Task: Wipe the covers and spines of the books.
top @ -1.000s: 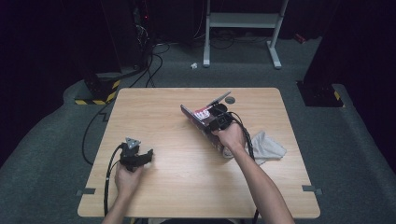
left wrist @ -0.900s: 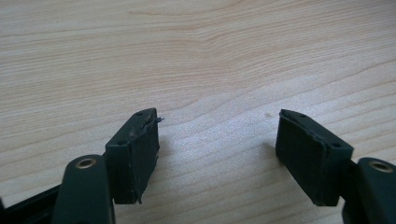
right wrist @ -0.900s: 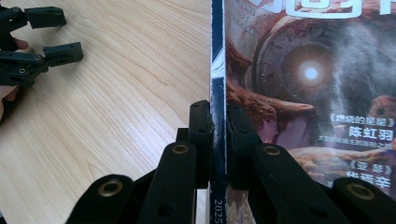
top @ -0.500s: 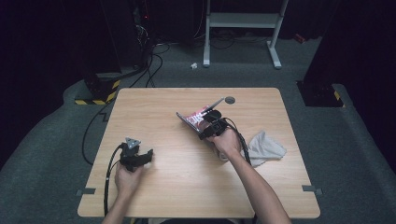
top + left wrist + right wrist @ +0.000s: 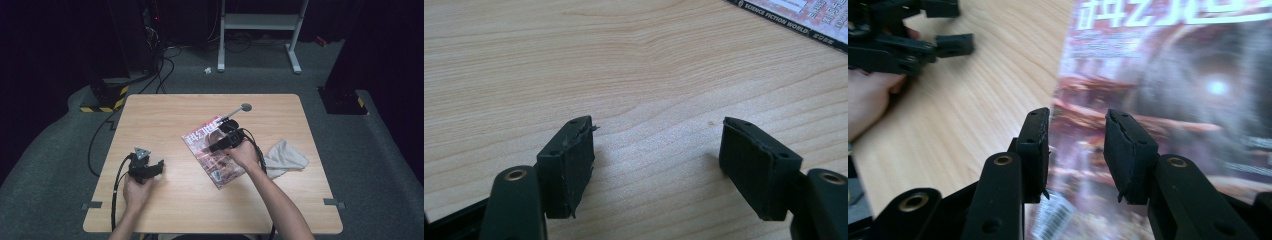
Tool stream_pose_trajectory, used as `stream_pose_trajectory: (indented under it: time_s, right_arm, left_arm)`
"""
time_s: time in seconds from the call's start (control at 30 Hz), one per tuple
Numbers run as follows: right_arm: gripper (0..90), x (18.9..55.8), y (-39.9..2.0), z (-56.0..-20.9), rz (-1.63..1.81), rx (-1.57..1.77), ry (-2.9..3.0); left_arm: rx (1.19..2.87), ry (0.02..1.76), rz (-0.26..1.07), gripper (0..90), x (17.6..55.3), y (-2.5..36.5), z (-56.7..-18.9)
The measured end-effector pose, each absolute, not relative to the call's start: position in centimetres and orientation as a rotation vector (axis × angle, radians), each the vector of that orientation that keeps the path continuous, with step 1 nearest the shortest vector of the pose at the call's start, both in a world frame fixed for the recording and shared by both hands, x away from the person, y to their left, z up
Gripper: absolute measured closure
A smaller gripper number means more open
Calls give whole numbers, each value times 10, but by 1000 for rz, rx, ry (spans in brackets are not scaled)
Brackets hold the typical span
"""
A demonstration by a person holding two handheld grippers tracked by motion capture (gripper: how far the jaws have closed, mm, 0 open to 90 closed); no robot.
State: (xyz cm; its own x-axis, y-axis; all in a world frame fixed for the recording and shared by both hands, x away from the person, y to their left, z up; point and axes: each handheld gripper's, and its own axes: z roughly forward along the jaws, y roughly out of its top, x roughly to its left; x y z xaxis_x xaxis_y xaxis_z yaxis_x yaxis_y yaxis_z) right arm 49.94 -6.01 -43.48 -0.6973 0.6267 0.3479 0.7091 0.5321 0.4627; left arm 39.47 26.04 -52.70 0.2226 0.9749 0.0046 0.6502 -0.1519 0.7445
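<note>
Table point(image 5: 165, 115) bears magazine point(image 5: 212, 150), cloth point(image 5: 285, 157).

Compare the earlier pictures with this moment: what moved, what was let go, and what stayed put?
The magazine, held up off the table by the right gripper a second ago, now lies flat, cover up. That gripper's fingers have just been opening; nothing sits between them, so the magazine is released. The left gripper stayed open on the table, and the grey cloth and the black-handled tool did not move.

The magazine point(image 5: 214, 153) lay flat near the middle of the counter point(image 5: 165, 112); a cloth point(image 5: 285, 157) lay just right of it, a spoon point(image 5: 235, 112) touching its far edge
</note>
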Motion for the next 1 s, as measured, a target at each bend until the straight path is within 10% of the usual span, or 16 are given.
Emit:
stream_pose_trajectory:
  time_s: [1.0]
  right_arm:
    - [646,493,-180,-488,-798,-1487,-2771]
  left_arm:
    - [2064,1306,332,395,401,137,-507]
